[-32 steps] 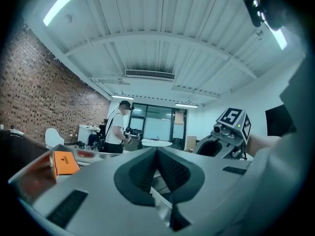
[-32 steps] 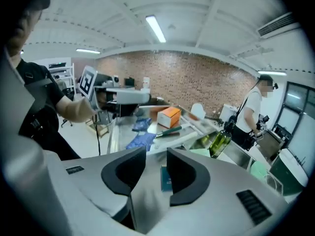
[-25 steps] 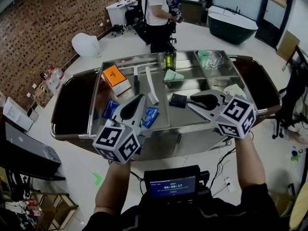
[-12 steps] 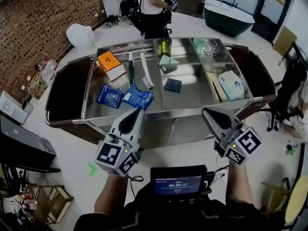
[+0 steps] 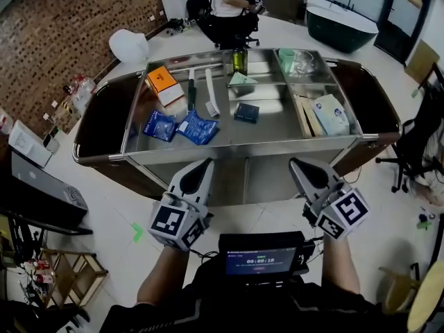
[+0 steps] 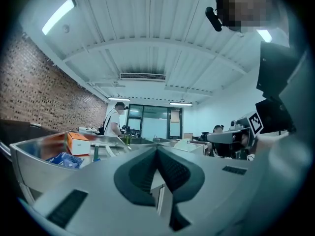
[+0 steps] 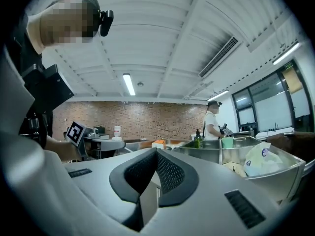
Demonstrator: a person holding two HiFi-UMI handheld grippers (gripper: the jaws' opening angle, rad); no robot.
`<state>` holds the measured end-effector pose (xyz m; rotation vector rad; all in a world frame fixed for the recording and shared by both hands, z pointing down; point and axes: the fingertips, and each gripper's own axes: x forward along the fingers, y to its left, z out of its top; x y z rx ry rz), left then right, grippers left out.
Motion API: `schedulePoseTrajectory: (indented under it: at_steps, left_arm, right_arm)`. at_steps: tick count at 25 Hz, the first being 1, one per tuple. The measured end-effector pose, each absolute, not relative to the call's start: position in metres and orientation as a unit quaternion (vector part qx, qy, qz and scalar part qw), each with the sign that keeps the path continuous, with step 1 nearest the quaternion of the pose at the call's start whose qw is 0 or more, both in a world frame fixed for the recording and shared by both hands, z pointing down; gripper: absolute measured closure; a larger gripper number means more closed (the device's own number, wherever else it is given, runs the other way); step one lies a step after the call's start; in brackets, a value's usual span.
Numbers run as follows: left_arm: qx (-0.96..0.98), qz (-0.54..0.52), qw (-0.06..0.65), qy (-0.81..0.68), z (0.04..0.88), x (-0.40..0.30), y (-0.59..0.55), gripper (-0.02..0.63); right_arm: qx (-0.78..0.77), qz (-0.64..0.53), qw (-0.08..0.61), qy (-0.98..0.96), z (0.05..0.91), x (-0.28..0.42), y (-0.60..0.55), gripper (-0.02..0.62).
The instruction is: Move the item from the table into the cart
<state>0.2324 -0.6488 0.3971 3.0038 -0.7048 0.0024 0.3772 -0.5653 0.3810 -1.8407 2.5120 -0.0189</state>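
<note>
Holding both tools short of the cart (image 5: 277,127), you have the left hand-held gripper (image 5: 203,165) clenched, its jaws pressed together at the tip with nothing between them. The right hand-held gripper (image 5: 297,165) is clenched too, and just as empty. Both point toward the cart's near wall and touch nothing. The small dark box (image 5: 246,112) lies flat on the steel floor of the cart's middle compartment, toward its far left corner, well apart from both of your tools. In the left compartment you can see 2 blue packets (image 5: 160,125) side by side near the front. Behind them are an orange box (image 5: 163,85), a dark-handled tool (image 5: 191,92) and a white brush (image 5: 211,101). A green packet (image 5: 241,80) sits just behind the dark box, and a bottle (image 5: 240,61) stands upright at the far rim. A green cup (image 5: 286,56) stands in the far right section, and a white pouch (image 5: 330,113) lies in the right compartment. A person (image 5: 225,5) stands beyond the cart, and a lit screen (image 5: 262,259) sits at your chest between your forearms.
</note>
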Motion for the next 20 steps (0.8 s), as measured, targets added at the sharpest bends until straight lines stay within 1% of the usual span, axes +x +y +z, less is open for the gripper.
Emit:
schedulePoseTrajectory:
  at_steps: [13,20]
  left_arm:
    - [0.969,0.004,0.05,-0.241,0.414,0.224,-0.655,0.612]
    - [0.969,-0.003,0.052,-0.24,0.405,0.226,-0.667,0.611]
  right_arm:
    - [-0.593,-0.01,0.018,0.805,0.392,0.373,-0.574,0.606]
    - [-0.595,-0.002,0.012,0.804,0.378,0.379,-0.588,0.606]
